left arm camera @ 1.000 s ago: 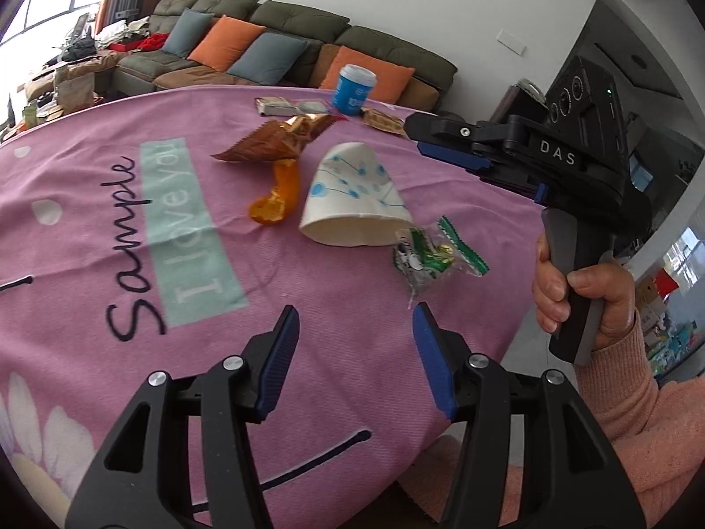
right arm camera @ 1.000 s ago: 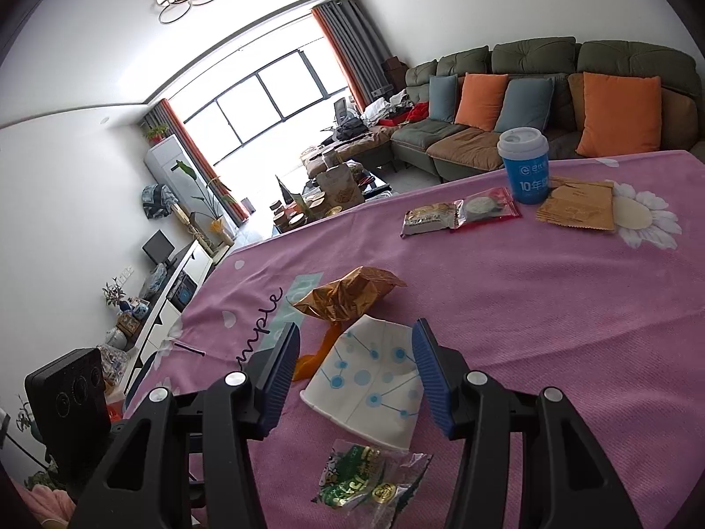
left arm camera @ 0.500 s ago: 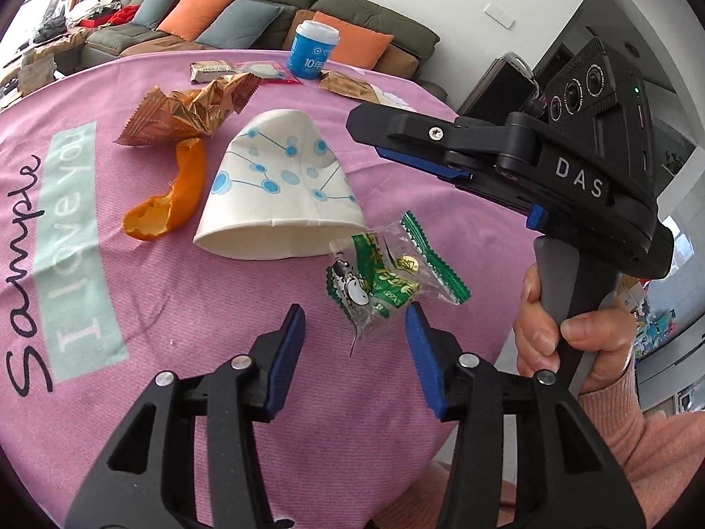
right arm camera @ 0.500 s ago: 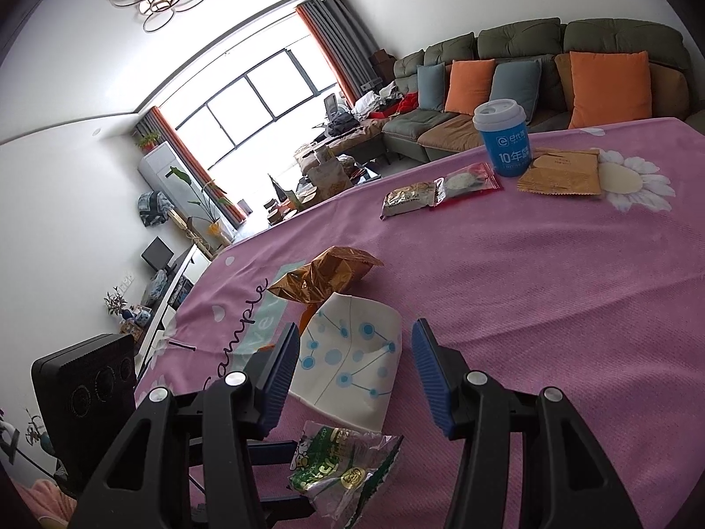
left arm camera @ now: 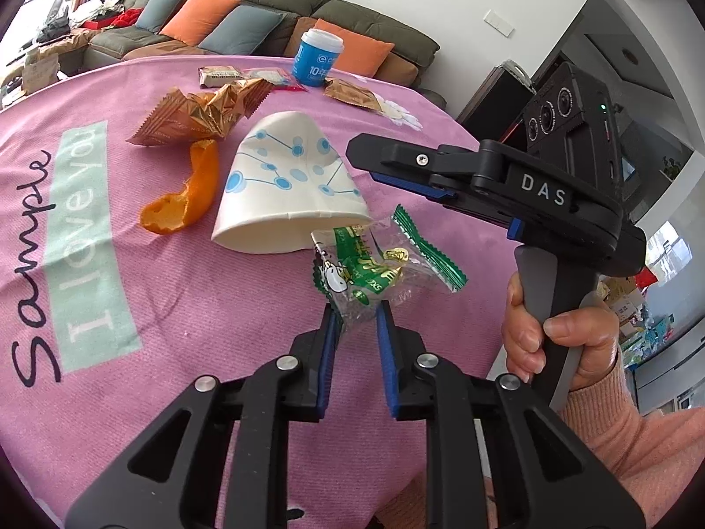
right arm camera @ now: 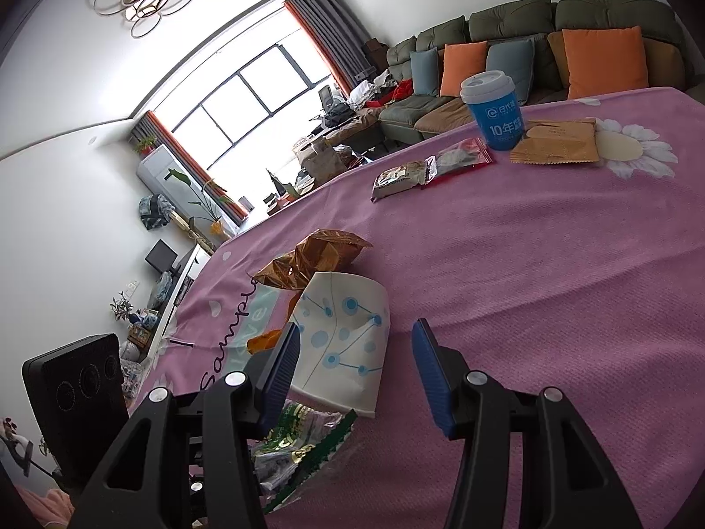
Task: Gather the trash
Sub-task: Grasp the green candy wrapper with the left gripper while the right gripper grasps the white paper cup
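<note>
The left gripper [left arm camera: 356, 315], jaws just closing, pinches the green wrapper [left arm camera: 374, 266]; the right gripper [right arm camera: 352, 355] hangs open over the paper cup [right arm camera: 341, 335], with nothing yet collected.

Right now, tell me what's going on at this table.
A person is clearing trash off the pink tablecloth with tongs in each hand. The left tongs have just been closing around the end of the green candy wrapper. The right tongs hang open over the flattened paper cup, holding nothing.
</note>
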The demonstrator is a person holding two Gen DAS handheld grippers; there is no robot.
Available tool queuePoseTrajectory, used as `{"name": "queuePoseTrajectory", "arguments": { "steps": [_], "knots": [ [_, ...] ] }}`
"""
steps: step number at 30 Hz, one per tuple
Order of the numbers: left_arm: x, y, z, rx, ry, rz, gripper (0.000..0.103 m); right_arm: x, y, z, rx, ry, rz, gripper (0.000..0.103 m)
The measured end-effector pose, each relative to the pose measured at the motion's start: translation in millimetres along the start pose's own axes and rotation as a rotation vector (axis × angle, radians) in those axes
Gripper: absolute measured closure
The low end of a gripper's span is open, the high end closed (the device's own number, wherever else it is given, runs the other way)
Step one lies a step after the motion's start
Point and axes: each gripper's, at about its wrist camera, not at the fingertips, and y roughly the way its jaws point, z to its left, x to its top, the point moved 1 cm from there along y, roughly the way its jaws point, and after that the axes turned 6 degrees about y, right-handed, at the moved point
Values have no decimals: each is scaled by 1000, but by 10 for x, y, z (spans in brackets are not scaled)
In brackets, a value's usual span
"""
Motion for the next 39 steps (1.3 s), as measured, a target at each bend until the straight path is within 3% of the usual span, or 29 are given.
{"name": "queuePoseTrajectory", "arguments": {
  "steps": [16,19,25,39],
  "knots": [
    [-403,-772,272,142,-5,-70,84,-57,325,32,16,49,92,48],
    [-461,-880,364,159,-27,-77,84,-76,308,42,16,49,88,63],
    [-532,-1077,526,196,-75,-109,84,-86,162,56,47,60,58,79],
    [-754,-1589,886,293,-172,-179,84,-142,49,445,116,-10,63,85]
  ]
}}
